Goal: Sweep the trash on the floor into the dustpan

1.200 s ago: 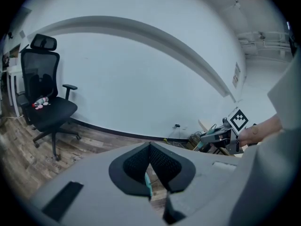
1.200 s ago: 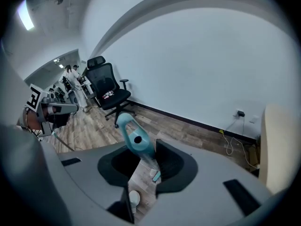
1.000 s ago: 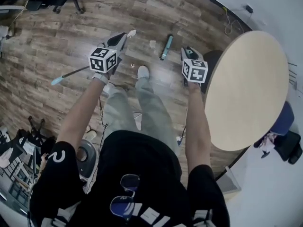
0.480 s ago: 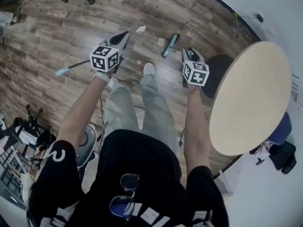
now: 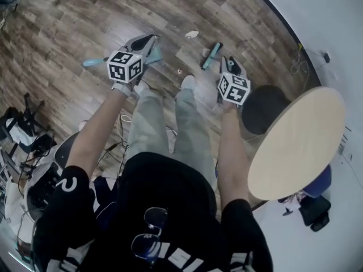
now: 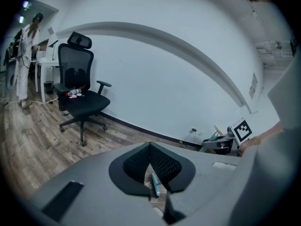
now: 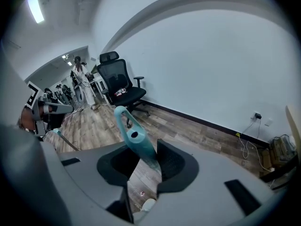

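My left gripper [image 5: 143, 45] is shut on a teal dustpan [image 5: 155, 55]. Its long thin handle [image 5: 95, 62] sticks out to the left. In the left gripper view a thin teal edge [image 6: 154, 185] sits between the closed pads. My right gripper [image 5: 228, 64] is shut on a teal brush [image 5: 211, 55], whose looped handle [image 7: 134, 135] rises between the jaws. On the wood floor ahead lie a crumpled white paper [image 5: 191, 34], a small white scrap [image 5: 205, 52] and a tiny red bit [image 5: 179, 71], all apart from both tools.
A round wooden table [image 5: 295, 140] on a dark base [image 5: 264, 106] stands close on the right. My shoe [image 5: 188, 83] is between the grippers. A black office chair [image 7: 120, 86] stands by the white wall. Cables and gear [image 5: 22, 135] crowd the lower left.
The head view has swung, so the floor and trash drift rightward in frame. The dustpan handle has lifted from slanting down-left to nearly level. Both grippers keep their hold.
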